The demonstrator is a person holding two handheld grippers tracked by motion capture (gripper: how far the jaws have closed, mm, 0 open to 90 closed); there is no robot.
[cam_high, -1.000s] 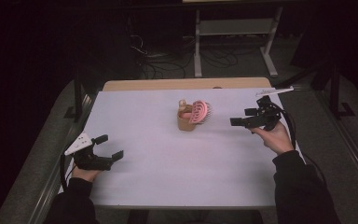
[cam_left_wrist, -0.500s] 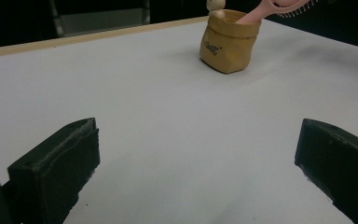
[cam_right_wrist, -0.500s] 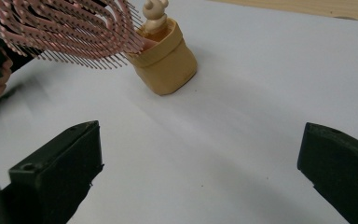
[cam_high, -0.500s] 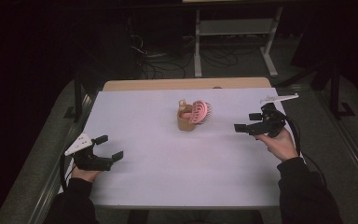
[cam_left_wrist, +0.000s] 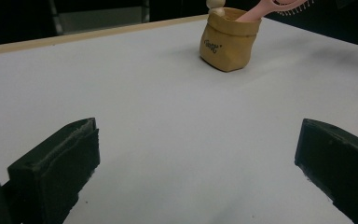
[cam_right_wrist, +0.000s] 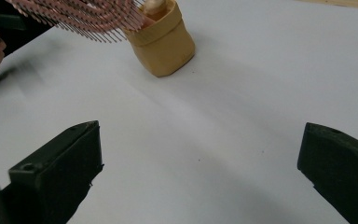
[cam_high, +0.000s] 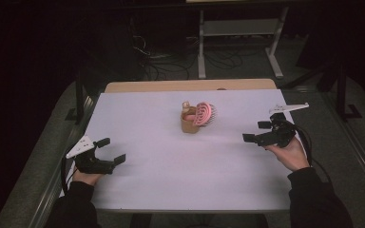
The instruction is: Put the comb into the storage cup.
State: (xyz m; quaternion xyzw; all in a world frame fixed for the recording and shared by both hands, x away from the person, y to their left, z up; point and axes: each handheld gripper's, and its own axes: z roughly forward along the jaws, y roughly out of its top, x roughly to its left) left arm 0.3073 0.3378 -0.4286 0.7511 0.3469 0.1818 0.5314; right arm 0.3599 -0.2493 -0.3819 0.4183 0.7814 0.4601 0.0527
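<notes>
A small tan pouch (cam_high: 189, 124) stands upright near the middle of the white table (cam_high: 171, 161). A pink hairbrush (cam_high: 203, 114) leans out of it, bristles toward the right, beside a pale rounded piece (cam_high: 186, 105). The pouch (cam_left_wrist: 229, 39) is far ahead in the left gripper view, and the pouch (cam_right_wrist: 164, 43) with the brush bristles (cam_right_wrist: 81, 16) lies at the upper left in the right gripper view. My left gripper (cam_high: 111, 149) rests low at the near left, open and holding nothing. At the right, my right gripper (cam_high: 255, 132) is open and holds nothing, apart from the pouch.
The table's wooden far edge (cam_high: 190, 85) runs behind the pouch. Beyond it, on the dark floor, stand a metal frame (cam_high: 240, 33) and loose cables (cam_high: 171, 64). Dark rails run along both sides of the table.
My right gripper has drawn back toward the person and to the right, away from the pouch. The left gripper has stayed put.
</notes>
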